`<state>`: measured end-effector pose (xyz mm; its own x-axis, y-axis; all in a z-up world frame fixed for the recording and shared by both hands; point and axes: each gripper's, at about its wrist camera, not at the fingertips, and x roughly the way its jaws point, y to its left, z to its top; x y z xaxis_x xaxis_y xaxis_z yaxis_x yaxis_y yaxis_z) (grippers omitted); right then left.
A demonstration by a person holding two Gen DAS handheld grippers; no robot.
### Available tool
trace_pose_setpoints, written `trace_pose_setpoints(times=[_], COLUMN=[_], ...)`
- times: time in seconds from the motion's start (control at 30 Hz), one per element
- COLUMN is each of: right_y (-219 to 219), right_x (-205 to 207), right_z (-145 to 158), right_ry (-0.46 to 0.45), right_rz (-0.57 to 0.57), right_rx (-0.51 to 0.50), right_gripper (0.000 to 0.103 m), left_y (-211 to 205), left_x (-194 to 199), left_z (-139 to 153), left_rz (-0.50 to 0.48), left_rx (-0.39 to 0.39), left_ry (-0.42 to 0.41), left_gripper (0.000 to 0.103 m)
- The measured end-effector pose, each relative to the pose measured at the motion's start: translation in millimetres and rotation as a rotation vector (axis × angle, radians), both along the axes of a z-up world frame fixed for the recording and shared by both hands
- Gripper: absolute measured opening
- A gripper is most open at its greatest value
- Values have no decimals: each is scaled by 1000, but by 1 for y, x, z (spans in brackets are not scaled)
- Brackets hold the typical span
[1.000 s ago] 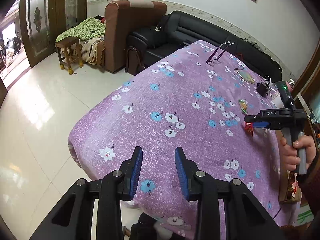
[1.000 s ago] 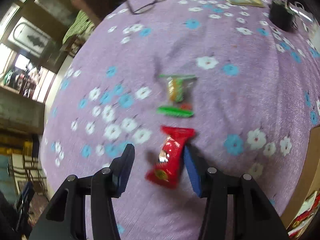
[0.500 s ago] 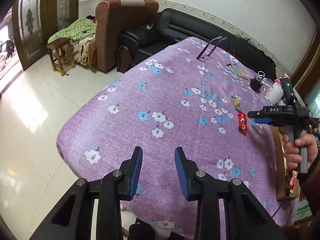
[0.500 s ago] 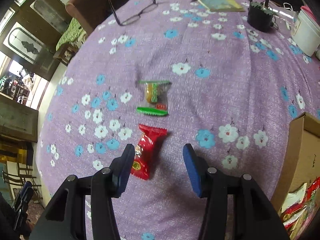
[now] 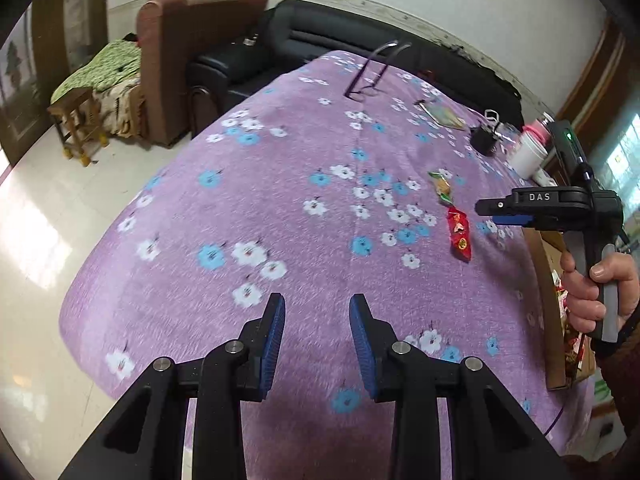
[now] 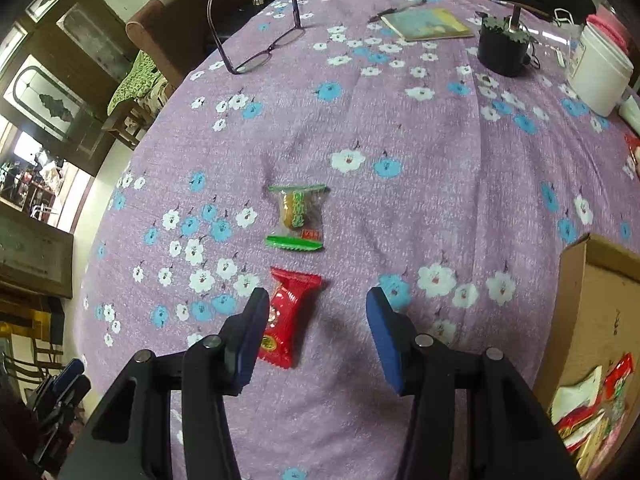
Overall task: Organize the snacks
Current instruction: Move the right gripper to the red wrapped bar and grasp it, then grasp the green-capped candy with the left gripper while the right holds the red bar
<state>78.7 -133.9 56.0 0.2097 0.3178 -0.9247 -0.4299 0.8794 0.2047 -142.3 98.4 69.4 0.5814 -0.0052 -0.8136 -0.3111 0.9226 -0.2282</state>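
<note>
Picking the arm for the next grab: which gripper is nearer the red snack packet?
Right. The right gripper hangs open just over the red snack packet, its left finger overlapping the wrapper. The left gripper is open near the table's edge, far from the packet.

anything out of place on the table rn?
Two snacks lie loose on the purple tablecloth instead of in the cardboard box with the other packets: a red packet beside the open right gripper, and a green-edged clear packet just beyond it. Nothing looks spilled or damaged.
</note>
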Motion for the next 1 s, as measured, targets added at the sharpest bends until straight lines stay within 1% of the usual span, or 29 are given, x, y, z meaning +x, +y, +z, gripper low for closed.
trace_pose_setpoints(times=[0.07, 0.2, 0.27, 0.3, 0.33, 0.4, 0.47, 0.57, 0.67, 0.7, 0.73, 0.77, 0.87, 1.0], right_y=[8, 21, 26, 29, 30, 30, 22, -1, -25, -34, -46, -54, -79, -114], right_x=[-3, -7, -10, -12, -13, -17, -21, -33, -48, -54, -61, -64, -81, -100], right_z=[-5, -20, -26, -29, -31, -31, -27, -15, -5, -2, 1, 5, 13, 28], right_ry=[2, 40, 38, 33, 30, 15, 10, -1, -8, -9, -6, -1, -10, -53], right_rz=[-7, -15, -20, -20, -23, -30, -50, -91, -132, -148, -172, -190, -221, -271], right_rx=[-33, -57, -79, -94, -107, -121, -99, -50, -27, -19, -7, 2, 10, 3], right_gripper=[49, 49, 46, 36, 23, 17, 17, 17, 17, 17, 17, 17, 17, 17], left_y=[1, 0, 0, -1, -2, -3, -6, -13, -25, -31, -39, -43, -61, -76], left_x=[8, 21, 27, 30, 34, 42, 54, 78, 110, 120, 137, 145, 181, 217], left_z=[-1, -4, -5, -6, -6, -6, -5, -1, 5, 6, 5, 3, -1, -15], left_rz=[-17, -63, -82, -92, -106, -129, -161, -208, -269, -285, -306, -312, -320, -287], left_rx=[-6, -12, -16, -16, -18, -24, -30, -42, -94, -112, -146, -168, -235, -281], left_ry=[3, 12, 13, 14, 15, 16, 11, 8, 7, 15, 34, 44, 63, 108], left_gripper=[35, 35, 35, 35, 35, 35, 35, 35, 36, 46, 52, 55, 55, 55])
